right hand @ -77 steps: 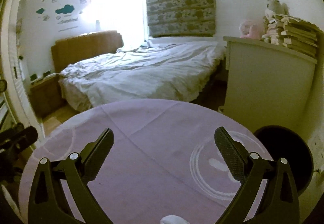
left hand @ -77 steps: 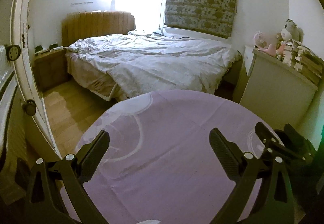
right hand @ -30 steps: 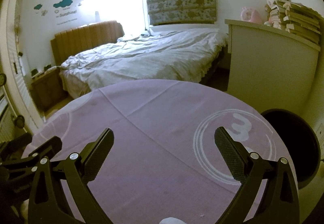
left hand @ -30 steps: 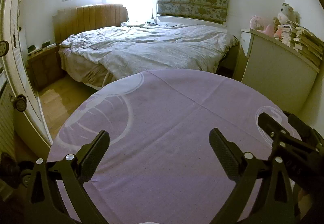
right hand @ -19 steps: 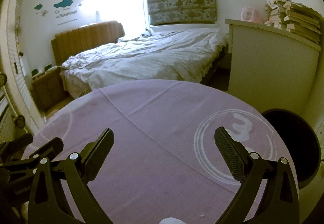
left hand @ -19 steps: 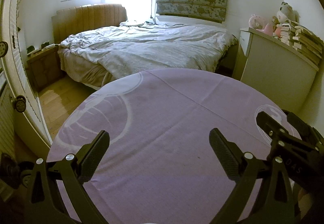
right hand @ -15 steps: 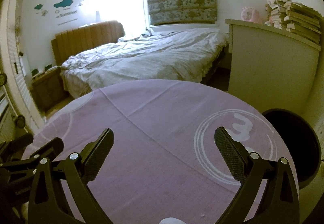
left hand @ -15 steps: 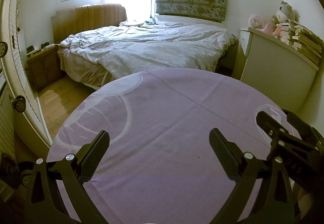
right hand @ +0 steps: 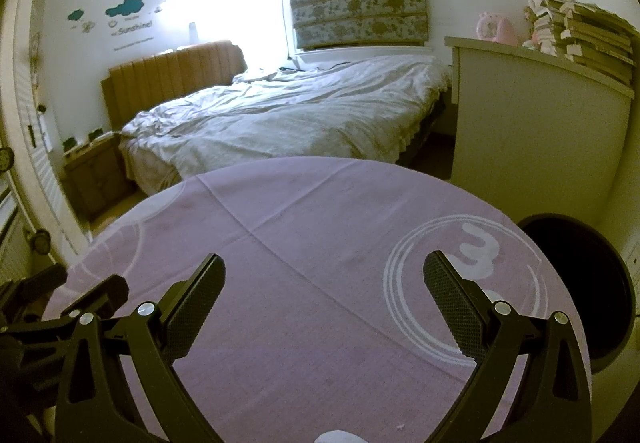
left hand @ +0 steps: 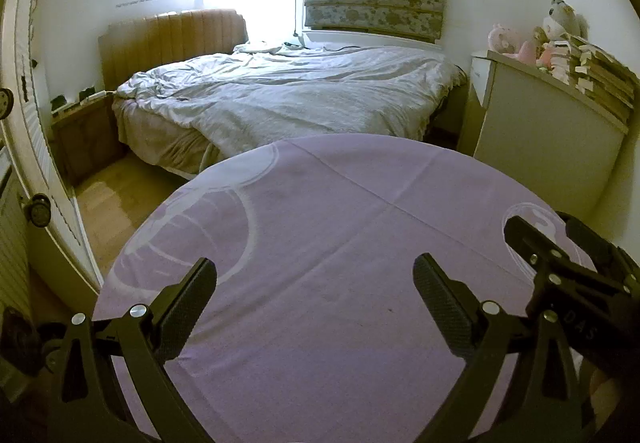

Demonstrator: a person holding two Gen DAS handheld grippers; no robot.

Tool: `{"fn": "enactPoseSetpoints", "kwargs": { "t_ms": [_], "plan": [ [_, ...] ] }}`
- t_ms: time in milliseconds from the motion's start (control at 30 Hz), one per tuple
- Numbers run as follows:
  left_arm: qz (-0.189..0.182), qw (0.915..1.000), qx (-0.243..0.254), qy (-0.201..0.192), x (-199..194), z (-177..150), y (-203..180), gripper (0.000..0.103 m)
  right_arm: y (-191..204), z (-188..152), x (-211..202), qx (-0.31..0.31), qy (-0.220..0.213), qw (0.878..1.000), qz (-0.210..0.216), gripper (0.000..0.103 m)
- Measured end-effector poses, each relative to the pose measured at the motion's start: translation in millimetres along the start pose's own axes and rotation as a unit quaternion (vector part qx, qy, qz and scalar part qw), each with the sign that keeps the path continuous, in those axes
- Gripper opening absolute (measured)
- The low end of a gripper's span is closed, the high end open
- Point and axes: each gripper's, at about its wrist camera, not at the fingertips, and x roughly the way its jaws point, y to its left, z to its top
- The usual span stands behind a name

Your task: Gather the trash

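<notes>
2 claws hover over the round desk [left hand: 340, 243] with its purple cloth. The left claw [left hand: 314, 301] is spread wide and holds nothing. The right claw [right hand: 324, 297] is likewise wide open and empty. A small white scrap [right hand: 334, 436] lies at the desk's near edge. A dark bin [right hand: 580, 283] stands just right of the desk. The bed [left hand: 288, 99] lies beyond the desk.

Each hand-held gripper [left hand: 314, 293] is matte black, with curved arms, silver screws and cross-hatched finger pads [right hand: 448, 297].
</notes>
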Motion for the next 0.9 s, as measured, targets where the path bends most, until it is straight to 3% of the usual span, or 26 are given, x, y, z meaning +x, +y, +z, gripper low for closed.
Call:
{"fn": "enactPoseSetpoints", "kwargs": {
  "t_ms": [900],
  "plan": [
    [-0.001, 1.0, 0.004, 0.0, 2.1, 1.1, 1.3, 0.098, 0.7, -0.3, -0.4, 0.001, 0.0, 1.0, 0.0, 0.098]
  ]
}}
